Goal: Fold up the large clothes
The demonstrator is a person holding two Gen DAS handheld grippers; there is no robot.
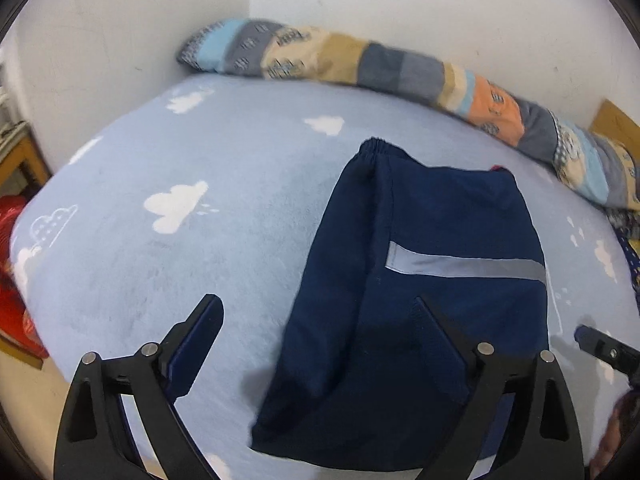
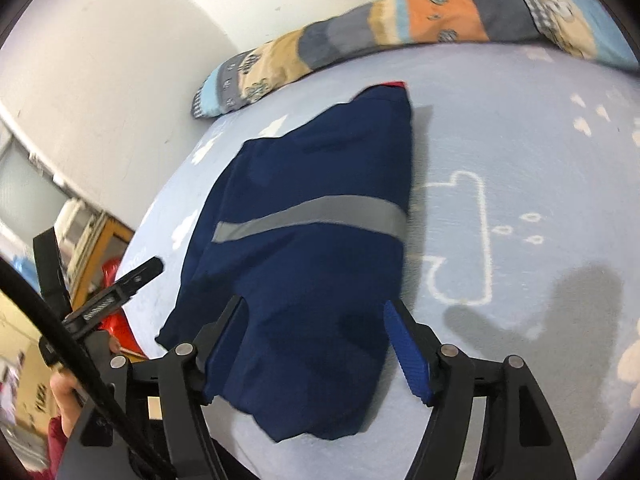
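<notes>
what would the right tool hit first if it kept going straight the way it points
Most likely the folded navy garment. The right tool is open, its fingers straddling the near end of the cloth, which lies on the blue cloud sheet. Its height above the fabric is unclear.

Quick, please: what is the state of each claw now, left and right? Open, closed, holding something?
Left claw: open, holding nothing, above the navy garment.
Right claw: open, holding nothing, above the same garment.
</notes>
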